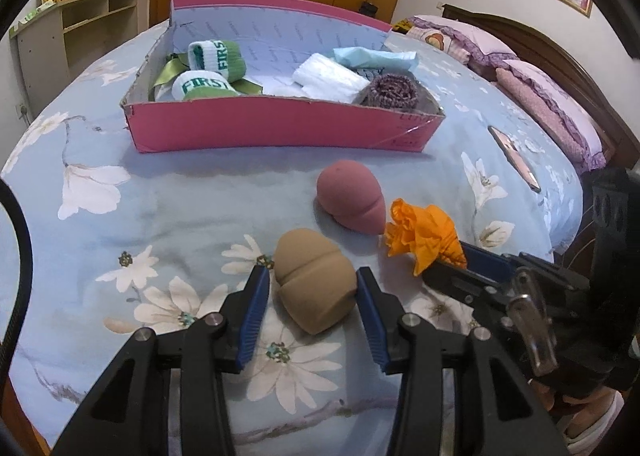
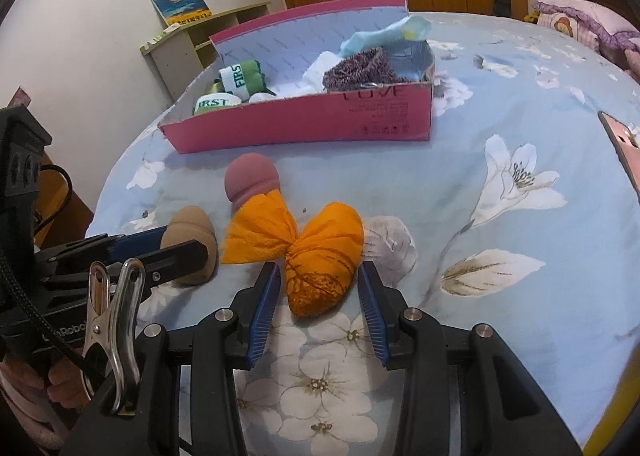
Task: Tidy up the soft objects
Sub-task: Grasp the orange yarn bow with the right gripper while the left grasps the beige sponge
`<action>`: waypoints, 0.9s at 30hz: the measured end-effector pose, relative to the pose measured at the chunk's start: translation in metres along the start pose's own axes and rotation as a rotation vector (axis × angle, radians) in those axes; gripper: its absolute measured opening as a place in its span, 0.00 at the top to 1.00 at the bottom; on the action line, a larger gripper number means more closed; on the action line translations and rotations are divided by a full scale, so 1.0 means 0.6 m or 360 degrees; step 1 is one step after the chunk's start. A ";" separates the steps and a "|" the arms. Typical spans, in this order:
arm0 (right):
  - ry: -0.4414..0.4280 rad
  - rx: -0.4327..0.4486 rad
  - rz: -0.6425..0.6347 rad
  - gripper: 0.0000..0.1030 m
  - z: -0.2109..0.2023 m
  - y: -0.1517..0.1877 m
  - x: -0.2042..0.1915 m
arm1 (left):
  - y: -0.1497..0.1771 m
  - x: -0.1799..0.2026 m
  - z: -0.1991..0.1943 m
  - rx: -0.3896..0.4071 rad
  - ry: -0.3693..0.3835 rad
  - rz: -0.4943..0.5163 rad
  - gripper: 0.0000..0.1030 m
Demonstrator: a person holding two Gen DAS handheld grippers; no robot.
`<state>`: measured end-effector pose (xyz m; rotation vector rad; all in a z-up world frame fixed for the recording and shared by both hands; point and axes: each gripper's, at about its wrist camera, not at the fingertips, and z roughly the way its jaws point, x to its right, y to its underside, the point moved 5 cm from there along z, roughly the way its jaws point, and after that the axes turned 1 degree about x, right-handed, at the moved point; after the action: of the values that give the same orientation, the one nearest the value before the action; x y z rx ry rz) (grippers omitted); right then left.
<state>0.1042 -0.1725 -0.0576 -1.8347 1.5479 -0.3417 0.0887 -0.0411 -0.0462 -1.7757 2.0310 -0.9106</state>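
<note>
Tan sponge (image 1: 315, 285): on the bedspread (image 1: 168, 196) between the spread fingers of the left gripper (image 1: 312, 276); likely light and squashy, best pinched across its fat middle
Orange cloth bundle (image 2: 320, 260): between the right gripper (image 2: 318, 276)'s parted fingers, soft, likely to crumple; take the rounded lump
Pink sponge (image 1: 347, 198): just beyond, loose
Pink box (image 1: 280, 128): low front wall, free space mid-floor
Phone (image 1: 514, 158): well right, avoid

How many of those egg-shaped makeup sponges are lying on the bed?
2. The tan sponge sits between the open fingers of the left gripper; the pink sponge lies farther on, toward the pink box. Others could be hidden inside the box.
</note>
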 end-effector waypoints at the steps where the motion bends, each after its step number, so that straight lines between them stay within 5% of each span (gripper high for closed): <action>1: -0.0001 0.0000 0.0000 0.61 0.001 0.000 0.000 | -0.001 0.001 0.001 -0.0001 0.0002 0.0000 0.55; 10: 0.0001 0.0033 -0.0008 0.68 -0.006 0.000 -0.003 | 0.001 -0.001 0.017 -0.0065 0.0037 -0.0043 0.55; 27: -0.0006 0.0114 -0.0016 0.69 -0.044 -0.013 -0.005 | -0.009 0.008 -0.021 0.0032 0.0058 0.0035 0.65</action>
<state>0.0934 -0.1781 -0.0327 -1.7872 1.5049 -0.3932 0.0844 -0.0424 -0.0324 -1.7354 2.0520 -0.9602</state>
